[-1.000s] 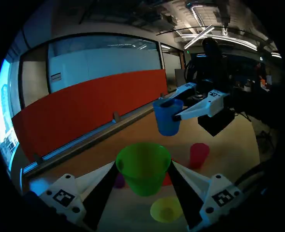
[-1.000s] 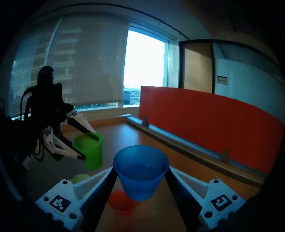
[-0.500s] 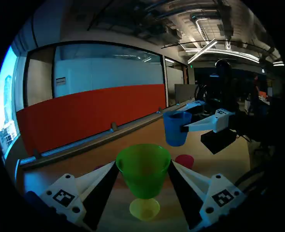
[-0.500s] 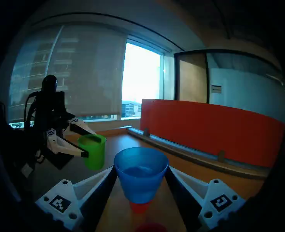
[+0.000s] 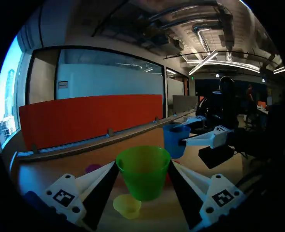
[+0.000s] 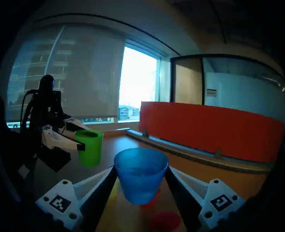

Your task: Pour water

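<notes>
Holding both cups aloft | left gripper (image 5: 142, 164) jaws clamped on green cup (image 5: 143, 178) | right gripper (image 6: 141, 170) jaws clamped on blue cup (image 6: 141, 183) carrying water | risk: rims apart, so tipping now likely spills onto worktop (image 5: 136, 140)

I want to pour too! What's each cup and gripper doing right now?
Green cup: upright, lifted, gripped.
Blue cup: upright, lifted, holds water.
Yellow cup: upright on table.
Red cup: upright on table.
Left gripper: shut on green cup.
Right gripper: shut on blue cup.
</notes>
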`<state>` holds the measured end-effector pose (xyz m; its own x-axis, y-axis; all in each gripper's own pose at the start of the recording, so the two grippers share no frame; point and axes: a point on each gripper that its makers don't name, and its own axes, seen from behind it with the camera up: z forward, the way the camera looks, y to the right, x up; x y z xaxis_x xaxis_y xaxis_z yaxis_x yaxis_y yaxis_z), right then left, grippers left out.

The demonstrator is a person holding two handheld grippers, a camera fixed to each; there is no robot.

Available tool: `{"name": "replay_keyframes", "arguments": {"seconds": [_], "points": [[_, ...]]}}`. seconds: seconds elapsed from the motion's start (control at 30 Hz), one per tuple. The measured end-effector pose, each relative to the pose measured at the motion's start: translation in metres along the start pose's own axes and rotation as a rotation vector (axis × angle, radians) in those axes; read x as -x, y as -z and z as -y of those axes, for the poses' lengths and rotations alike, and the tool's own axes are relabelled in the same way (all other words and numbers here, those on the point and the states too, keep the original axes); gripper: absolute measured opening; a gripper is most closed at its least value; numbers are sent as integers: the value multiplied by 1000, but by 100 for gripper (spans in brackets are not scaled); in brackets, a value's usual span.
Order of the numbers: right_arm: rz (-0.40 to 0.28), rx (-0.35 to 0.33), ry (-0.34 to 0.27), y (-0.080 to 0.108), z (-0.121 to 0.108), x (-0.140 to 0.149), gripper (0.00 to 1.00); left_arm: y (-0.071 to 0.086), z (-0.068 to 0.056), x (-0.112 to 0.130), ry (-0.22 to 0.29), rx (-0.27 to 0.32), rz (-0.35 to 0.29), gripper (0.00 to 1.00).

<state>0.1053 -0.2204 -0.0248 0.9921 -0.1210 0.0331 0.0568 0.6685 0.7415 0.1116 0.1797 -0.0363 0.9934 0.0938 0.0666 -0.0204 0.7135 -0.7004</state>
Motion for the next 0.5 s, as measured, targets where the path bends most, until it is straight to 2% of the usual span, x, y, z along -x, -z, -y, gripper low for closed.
{"name": "replay_keyframes", "arguments": {"seconds": [0.2,0.5], "points": [[-21,0,-22,5,9,4,89,4,-8,6,38,1,-17,88],[-17,-5,-14,6,18,4,89,9,-10,6,47,4,-27,88]]}}
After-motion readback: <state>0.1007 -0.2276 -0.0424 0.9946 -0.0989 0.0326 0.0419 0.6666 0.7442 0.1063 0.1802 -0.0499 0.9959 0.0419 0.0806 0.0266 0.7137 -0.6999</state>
